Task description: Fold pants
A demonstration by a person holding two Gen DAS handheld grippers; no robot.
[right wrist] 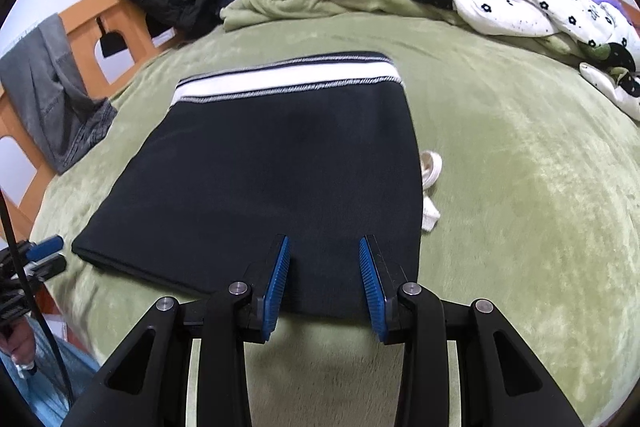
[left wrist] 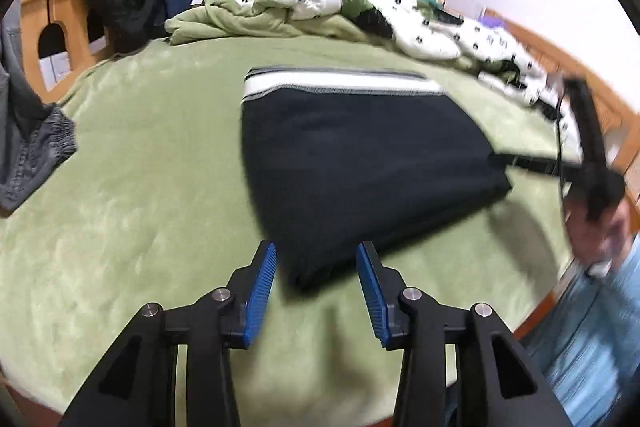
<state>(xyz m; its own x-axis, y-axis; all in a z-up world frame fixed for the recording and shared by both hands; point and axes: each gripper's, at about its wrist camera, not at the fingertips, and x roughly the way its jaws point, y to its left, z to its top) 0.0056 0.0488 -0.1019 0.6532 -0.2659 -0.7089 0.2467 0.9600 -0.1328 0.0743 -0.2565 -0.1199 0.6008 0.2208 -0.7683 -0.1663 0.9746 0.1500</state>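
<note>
Dark pants [right wrist: 260, 183] are laid folded on the green bed [right wrist: 520, 187]. Both tools are held spread and empty — left tool [left wrist: 316, 279] apparently clear of the near corner, right tool [right wrist: 324, 267] over the near edge. Edges should be squared gently.

The pants [right wrist: 280, 163] were a matt dark knit with a ribbed white waistband. The bed's blanket [right wrist: 500, 147] looked plush and fuzzy, faintly sheened. Each gripper [right wrist: 324, 283] had matt black plastic arms, ridged blue rubbery pads [left wrist: 262, 291] and bright metal pins. The bed frame [left wrist: 60, 23] was smooth varnished wood.
</note>
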